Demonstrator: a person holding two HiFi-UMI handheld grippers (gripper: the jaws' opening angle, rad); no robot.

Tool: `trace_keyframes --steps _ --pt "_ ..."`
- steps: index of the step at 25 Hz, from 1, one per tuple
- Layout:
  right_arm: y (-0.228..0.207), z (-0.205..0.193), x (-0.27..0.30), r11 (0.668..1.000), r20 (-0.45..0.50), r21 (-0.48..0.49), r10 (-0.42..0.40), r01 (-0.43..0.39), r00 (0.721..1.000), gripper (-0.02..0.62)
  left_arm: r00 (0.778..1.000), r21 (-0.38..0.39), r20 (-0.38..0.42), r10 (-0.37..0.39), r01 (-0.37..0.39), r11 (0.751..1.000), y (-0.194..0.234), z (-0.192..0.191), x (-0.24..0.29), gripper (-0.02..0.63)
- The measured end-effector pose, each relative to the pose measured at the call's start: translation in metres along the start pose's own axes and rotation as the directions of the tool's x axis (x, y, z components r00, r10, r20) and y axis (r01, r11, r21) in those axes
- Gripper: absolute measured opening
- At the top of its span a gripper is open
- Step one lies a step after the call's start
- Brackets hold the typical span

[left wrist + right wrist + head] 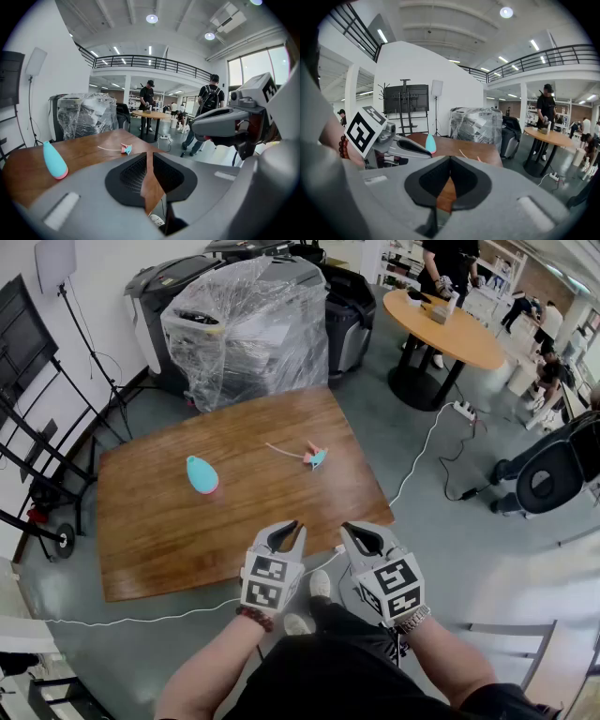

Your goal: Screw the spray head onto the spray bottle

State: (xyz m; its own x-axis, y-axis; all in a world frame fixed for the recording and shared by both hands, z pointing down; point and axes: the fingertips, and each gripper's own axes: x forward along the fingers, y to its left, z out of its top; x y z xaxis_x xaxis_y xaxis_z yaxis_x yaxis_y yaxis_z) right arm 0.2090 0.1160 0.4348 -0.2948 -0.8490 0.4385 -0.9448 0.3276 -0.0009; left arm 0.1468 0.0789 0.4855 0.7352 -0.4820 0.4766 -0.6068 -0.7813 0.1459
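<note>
**Left gripper**, lower centre of the head view, over the near edge of the worktop. Jaws all but closed, a thin slit between them, nothing held.

**Right gripper**, just beside the left. Jaws closed together, empty.

**Worktop**, brown wood, filling mid-frame. It carries both task items, well apart from the grippers.

**Spray bottle**, teal with a pink base, left of centre. It appears to stand upright. Its neck is too small to make out.

**Spray head**, teal and pink, lying on its side right of centre, well apart from the bottle. A thin dip tube trails toward the upper left.

**Handling note (judgement).** No grasp has begun. Both sets of jaws need to open before reaching in. The left likely suits the bottle body, gripped low and firm so that it cannot spin. The right likely suits the head, taken by its collar rather than the tube. Feed the tube in first, seat the collar square, then turn.
</note>
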Motion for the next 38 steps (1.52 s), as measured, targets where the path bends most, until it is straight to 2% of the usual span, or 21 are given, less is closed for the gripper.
trace_keyframes --steps 6,11,17,23,29,33,38 --pt "-0.039 -0.001 0.033 0.999 -0.021 0.036 0.005 -0.004 1.0 -0.009 0.998 0.033 -0.066 0.021 -0.018 0.999 0.027 0.005 0.065 0.075" --pt "-0.076 -0.007 0.058 0.998 -0.042 0.066 0.019 -0.016 0.999 -0.009 0.988 0.028 -0.144 0.058 -0.055 0.998 0.053 -0.001 0.129 0.084" --pt "-0.108 -0.014 0.082 0.995 -0.069 0.091 0.056 -0.05 0.996 -0.009 0.965 0.016 -0.239 0.109 -0.109 0.994 0.081 -0.019 0.191 0.091" --pt "-0.119 -0.017 0.099 0.992 -0.092 0.073 0.105 -0.099 0.99 -0.009 0.933 -0.018 -0.335 0.13 -0.144 0.989 0.096 -0.048 0.231 0.092" --pt "-0.121 -0.027 0.104 0.993 -0.114 0.067 0.107 -0.1 0.988 -0.009 0.929 -0.01 -0.347 0.129 -0.141 0.99 0.101 -0.061 0.256 0.095" --pt "-0.123 -0.027 0.106 0.995 -0.123 0.064 0.086 -0.079 0.989 -0.009 0.926 0.024 -0.354 0.128 -0.128 0.991 0.103 -0.062 0.267 0.093" --pt "-0.118 -0.026 0.105 0.996 -0.134 0.058 0.071 -0.064 0.988 -0.009 0.931 0.025 -0.347 0.117 -0.116 0.993 0.102 -0.062 0.267 0.087"
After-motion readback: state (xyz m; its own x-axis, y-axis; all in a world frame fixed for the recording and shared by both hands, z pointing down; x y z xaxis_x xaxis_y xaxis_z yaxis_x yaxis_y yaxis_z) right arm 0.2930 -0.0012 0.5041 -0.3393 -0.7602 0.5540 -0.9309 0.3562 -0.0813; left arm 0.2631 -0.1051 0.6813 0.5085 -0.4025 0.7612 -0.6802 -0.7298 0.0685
